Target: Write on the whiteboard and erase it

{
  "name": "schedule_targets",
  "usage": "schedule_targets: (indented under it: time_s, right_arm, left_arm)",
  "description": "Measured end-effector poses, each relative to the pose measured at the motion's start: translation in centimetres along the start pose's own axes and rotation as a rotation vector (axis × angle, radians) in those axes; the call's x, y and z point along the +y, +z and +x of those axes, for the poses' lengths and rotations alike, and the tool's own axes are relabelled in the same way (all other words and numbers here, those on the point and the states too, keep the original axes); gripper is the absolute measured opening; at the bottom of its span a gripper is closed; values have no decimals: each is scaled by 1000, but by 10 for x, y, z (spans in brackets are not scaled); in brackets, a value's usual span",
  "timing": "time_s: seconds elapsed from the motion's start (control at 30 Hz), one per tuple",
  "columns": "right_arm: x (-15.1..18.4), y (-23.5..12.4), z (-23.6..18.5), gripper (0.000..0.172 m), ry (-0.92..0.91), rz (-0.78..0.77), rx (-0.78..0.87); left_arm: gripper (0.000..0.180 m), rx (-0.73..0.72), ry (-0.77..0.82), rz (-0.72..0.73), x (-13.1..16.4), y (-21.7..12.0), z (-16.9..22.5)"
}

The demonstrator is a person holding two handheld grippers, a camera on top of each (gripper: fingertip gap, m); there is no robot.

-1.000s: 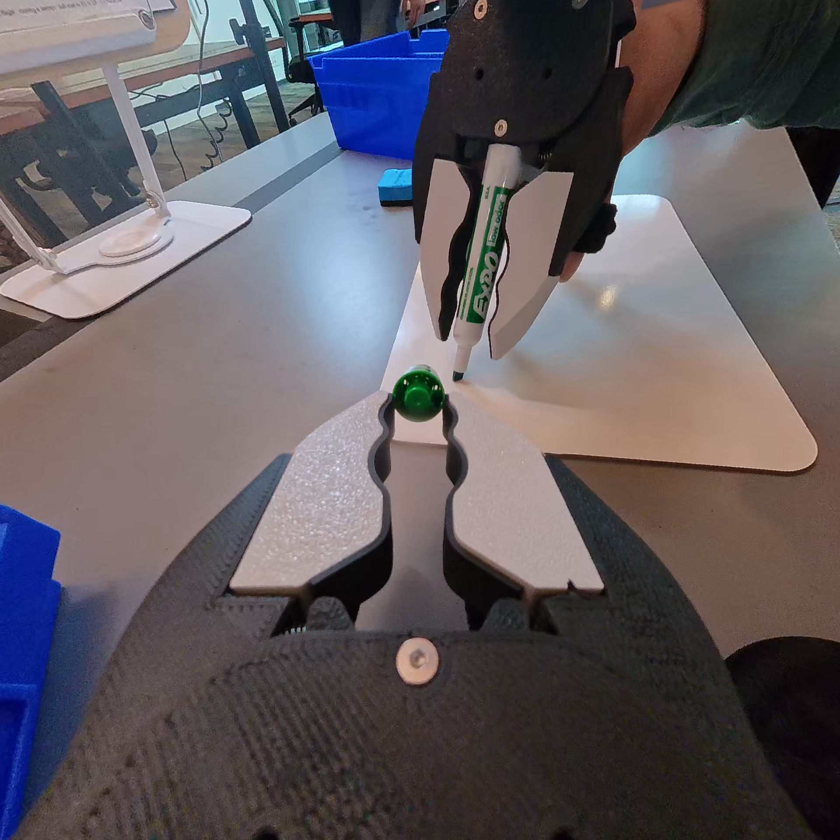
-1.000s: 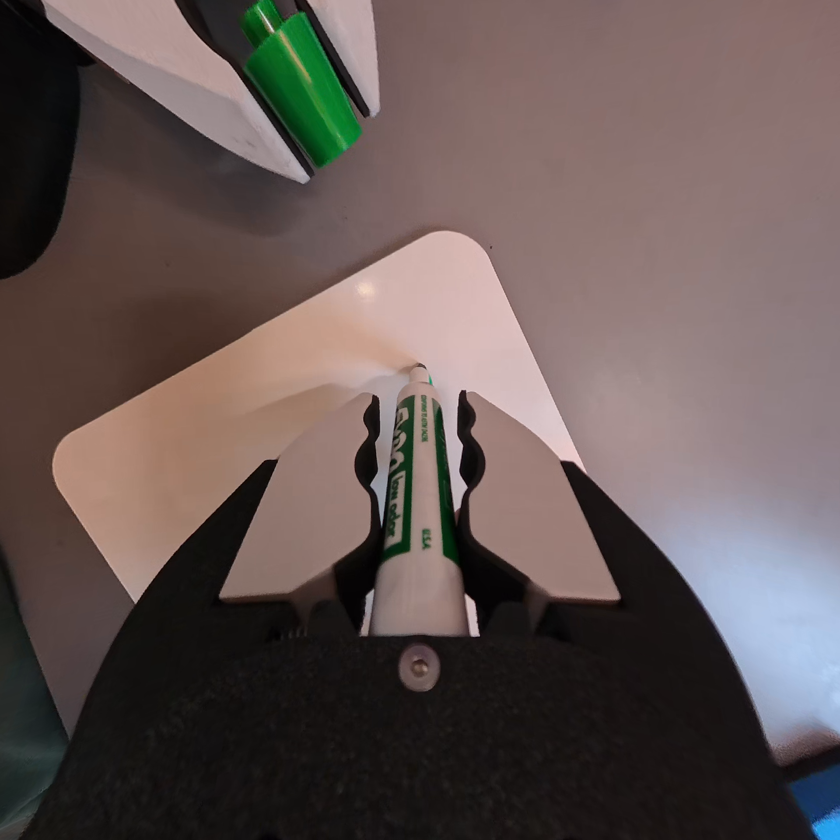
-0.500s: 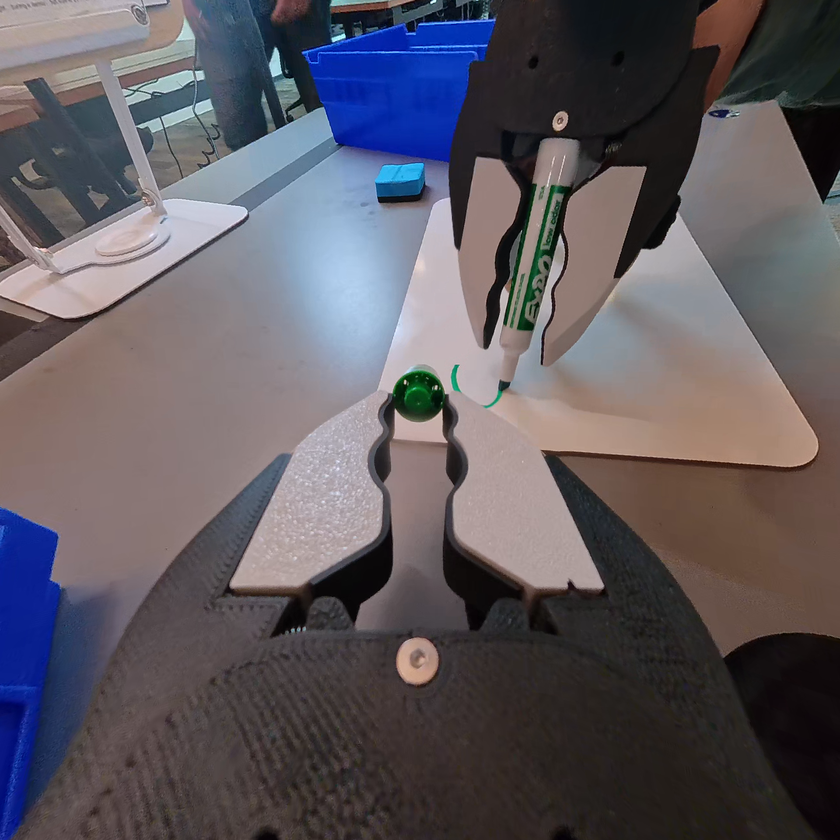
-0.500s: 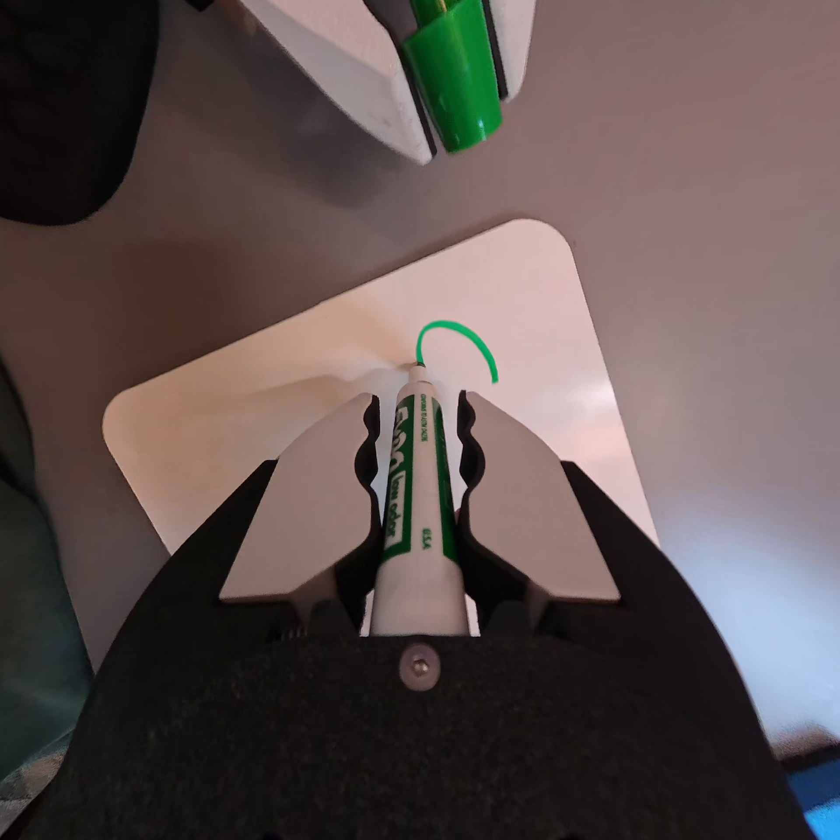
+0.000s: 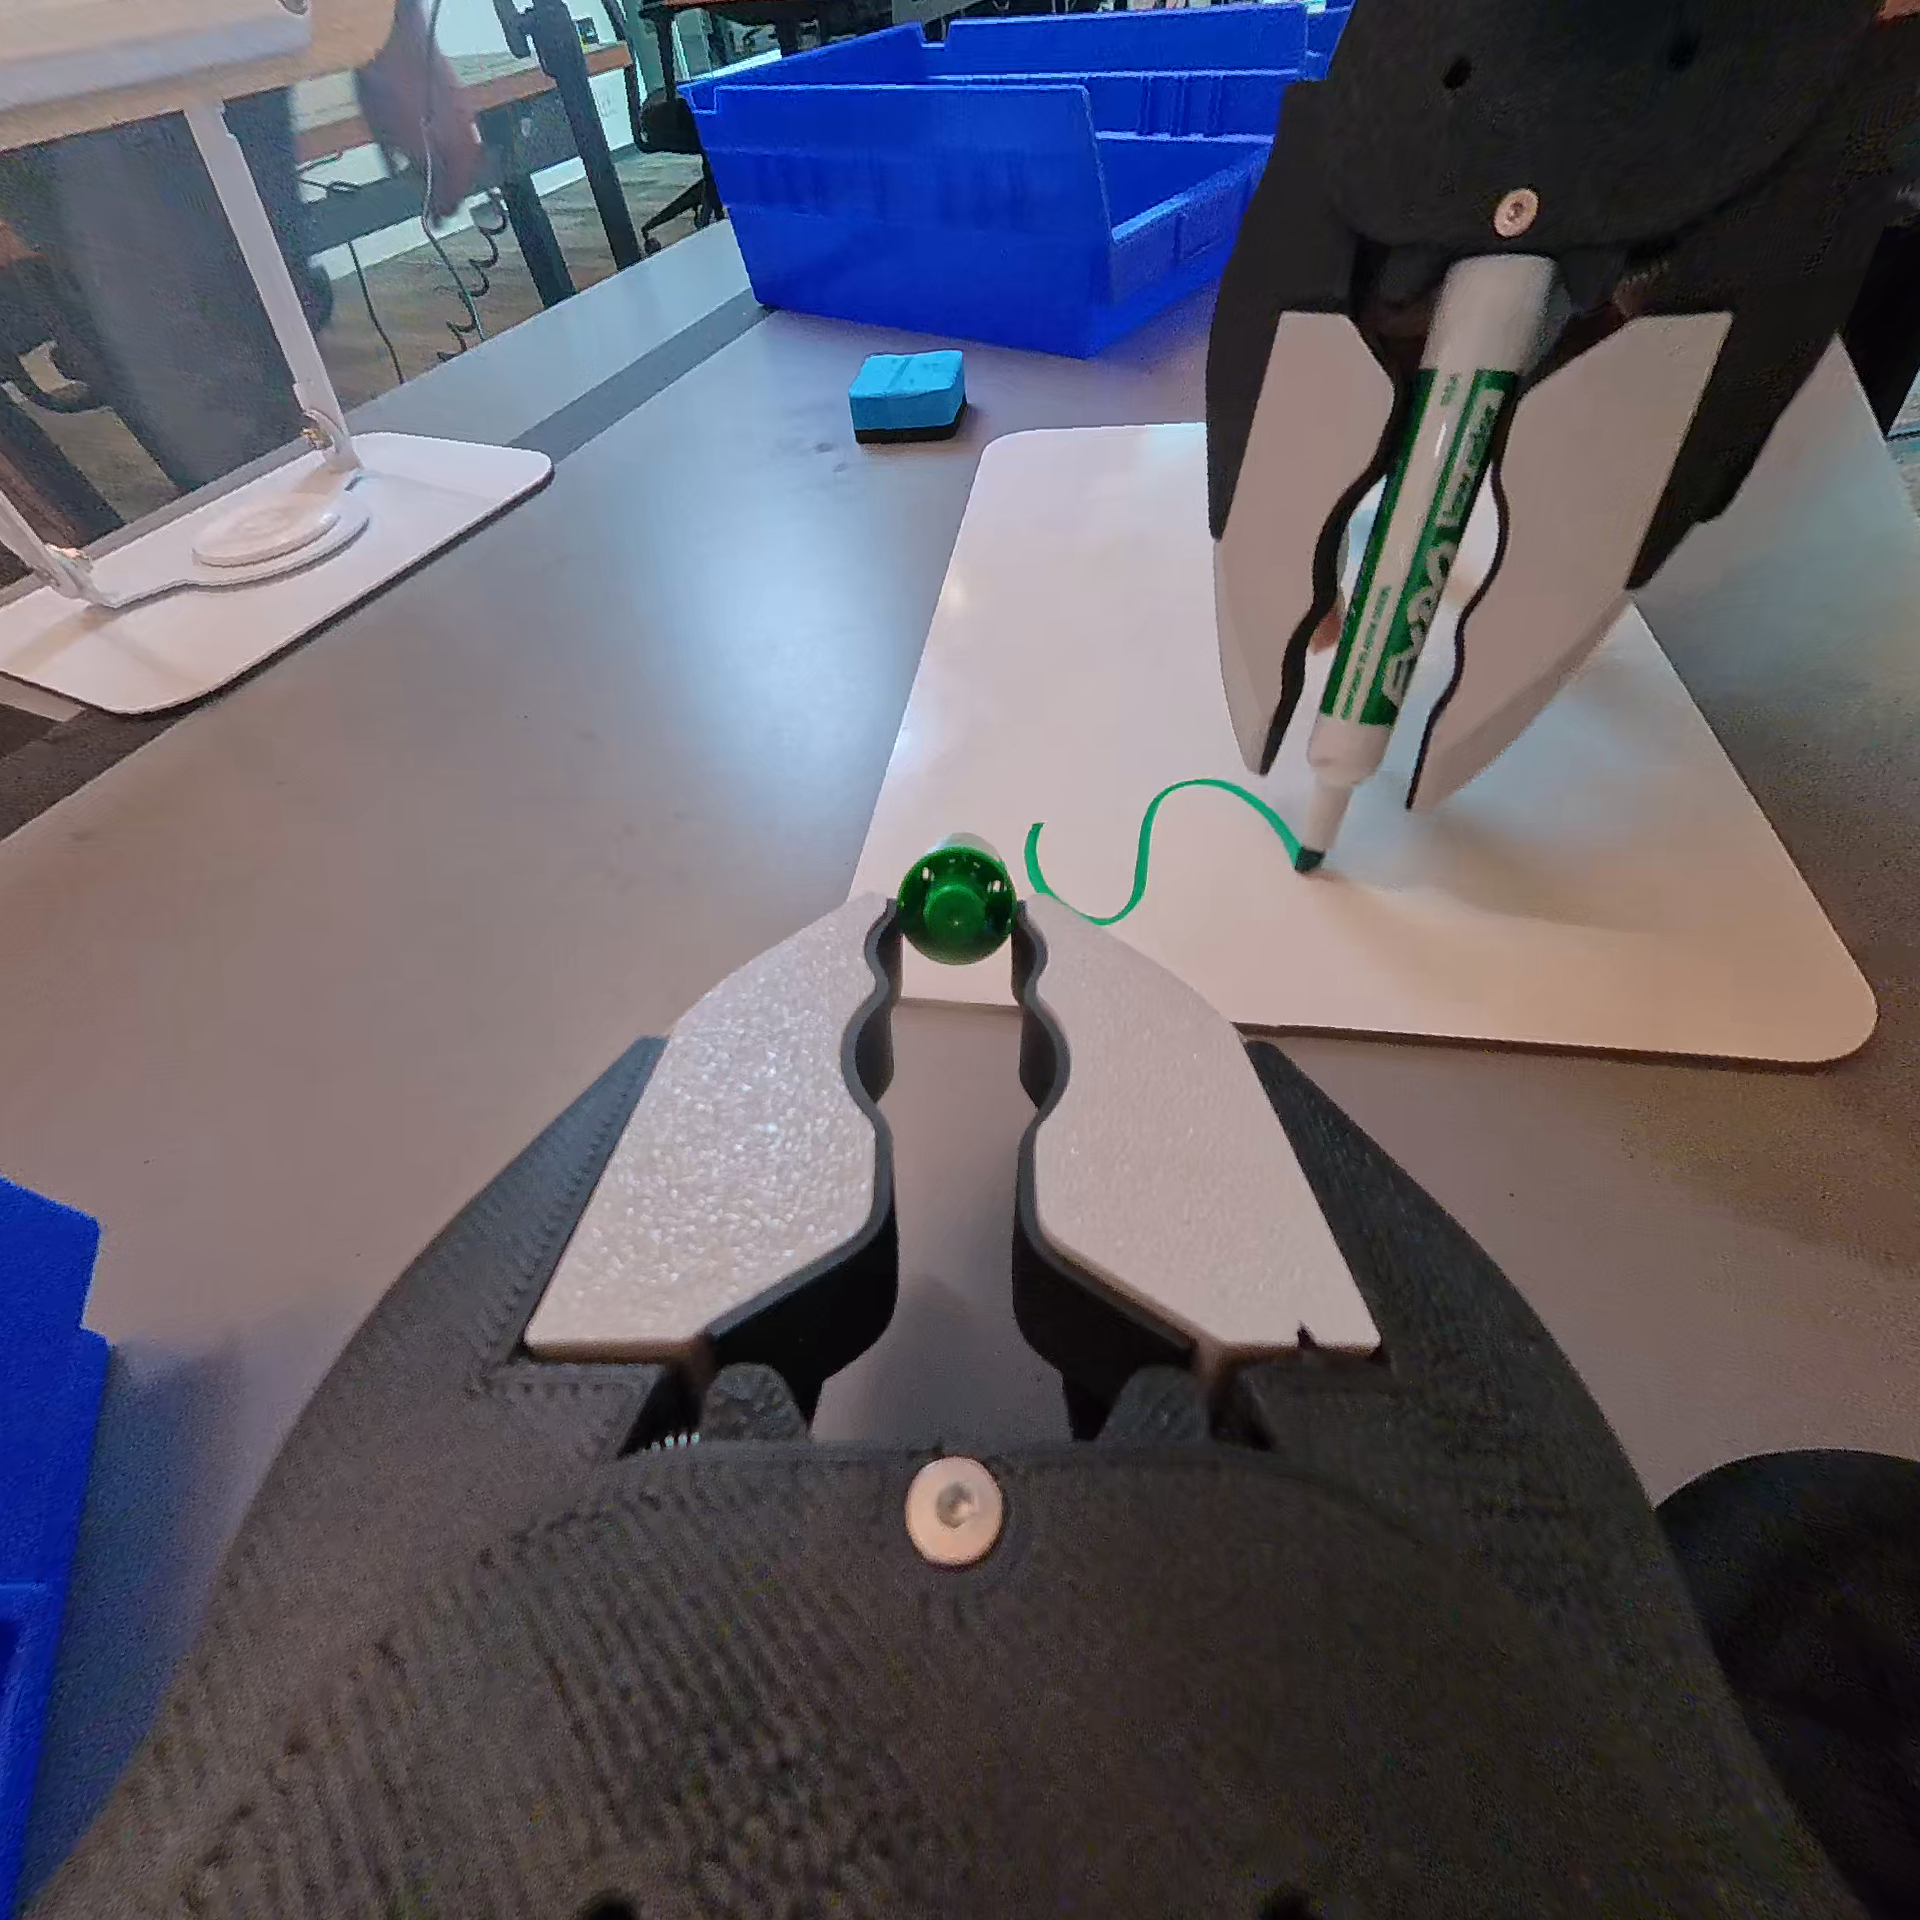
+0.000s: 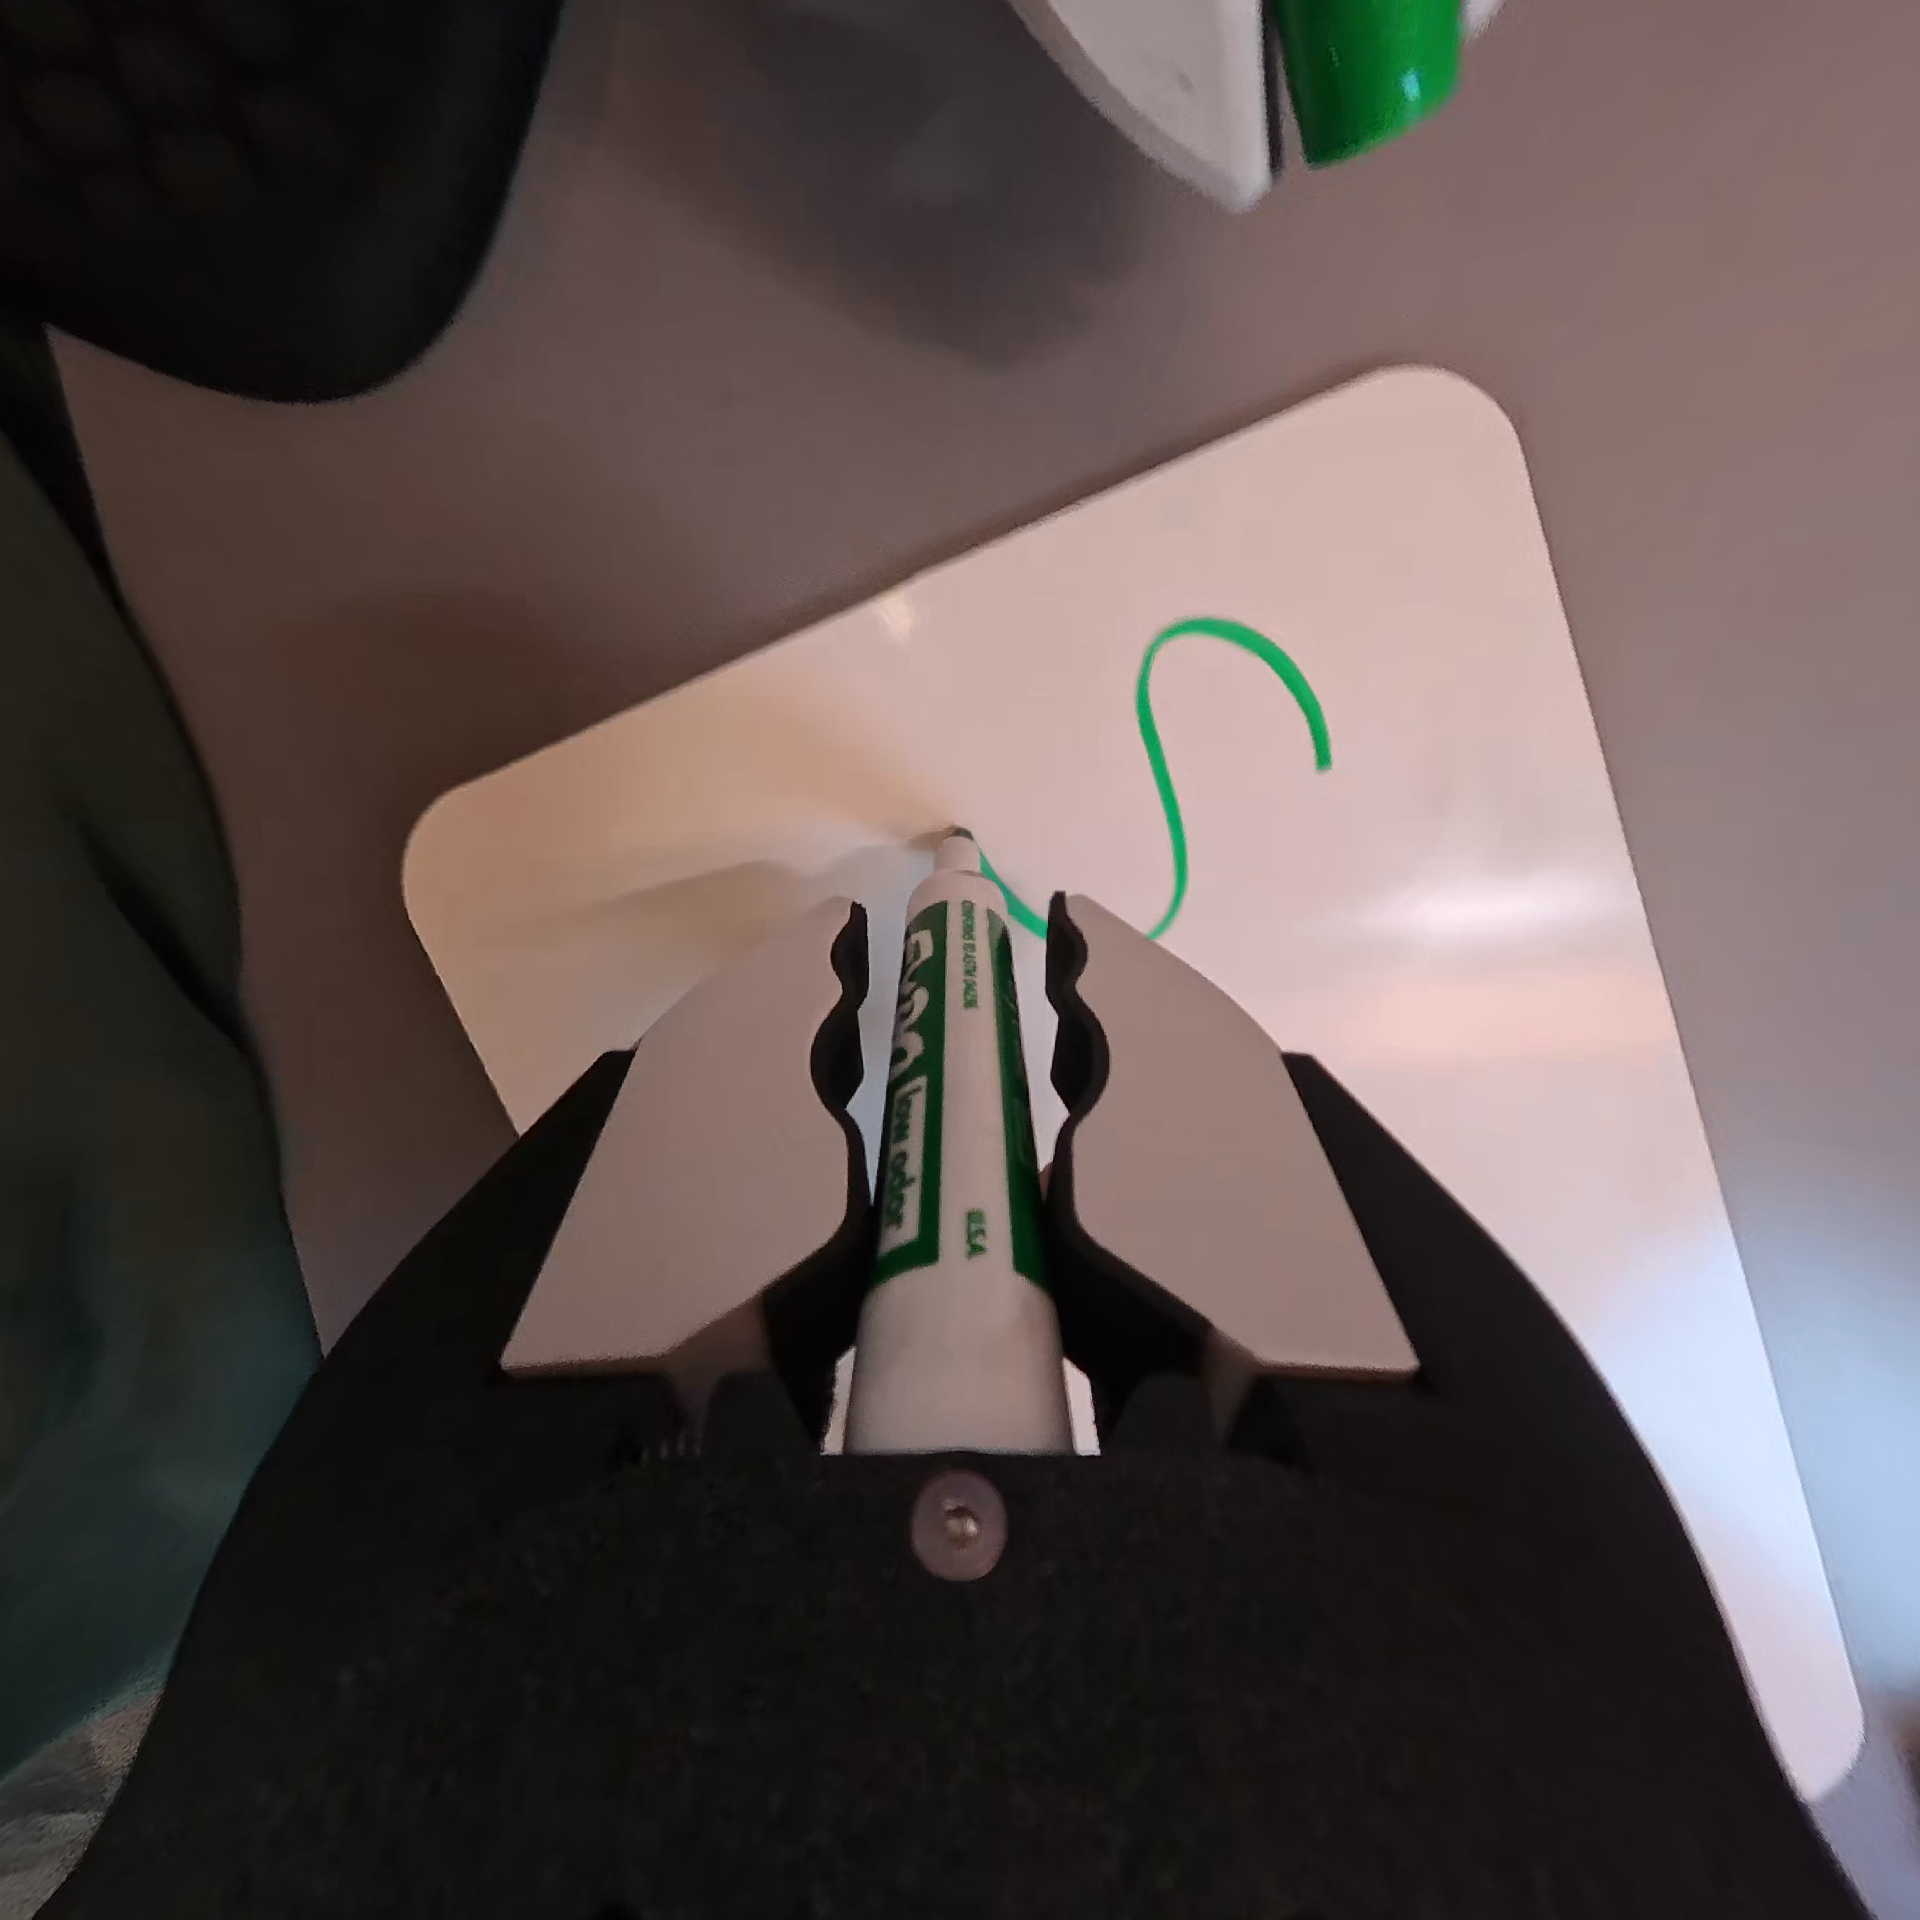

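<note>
Grey surface carrying a whiteboard and a few desk items.

A white whiteboard with rounded corners lies flat on it, a green wavy line drawn near one corner. Beyond the board's far edge sits a blue eraser with a black base, and behind that a blue plastic bin. A white lamp base rests at the left, another blue bin nearest.

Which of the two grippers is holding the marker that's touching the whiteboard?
The right gripper: its marker has its tip on the whiteboard. The left gripper holds only the green cap.
</note>
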State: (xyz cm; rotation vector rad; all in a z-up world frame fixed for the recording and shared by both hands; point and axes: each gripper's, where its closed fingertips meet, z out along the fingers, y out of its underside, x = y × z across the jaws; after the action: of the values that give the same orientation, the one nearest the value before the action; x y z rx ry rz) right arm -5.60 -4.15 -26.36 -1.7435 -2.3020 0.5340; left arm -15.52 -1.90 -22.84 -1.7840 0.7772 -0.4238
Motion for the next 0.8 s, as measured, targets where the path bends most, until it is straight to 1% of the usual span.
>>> schedule_targets:
  time_s: [0.1,0.17,0.3,0.43,0.6,0.8]
  right_arm:
    - [-13,5,-1,35,-23,28,4]
    - [-15,0,7,35,0,58,12]
    - [4,-19,44,35,84,68,110]
    - [19,-24,70,35,161,74,147]
    - [16,-18,78,34,166,78,141]
    - [18,-13,82,35,153,33,147]
  left_arm:
    - [20,-4,4,-4,1,0,0]
    - [20,-4,1,-4,1,0,-1]
    - [20,-1,-2,-5,1,0,-1]
    - [20,-2,1,-8,2,1,0]
    - [20,-6,-5,-15,3,1,-2]
    - [20,-4,-4,-13,2,0,-1]
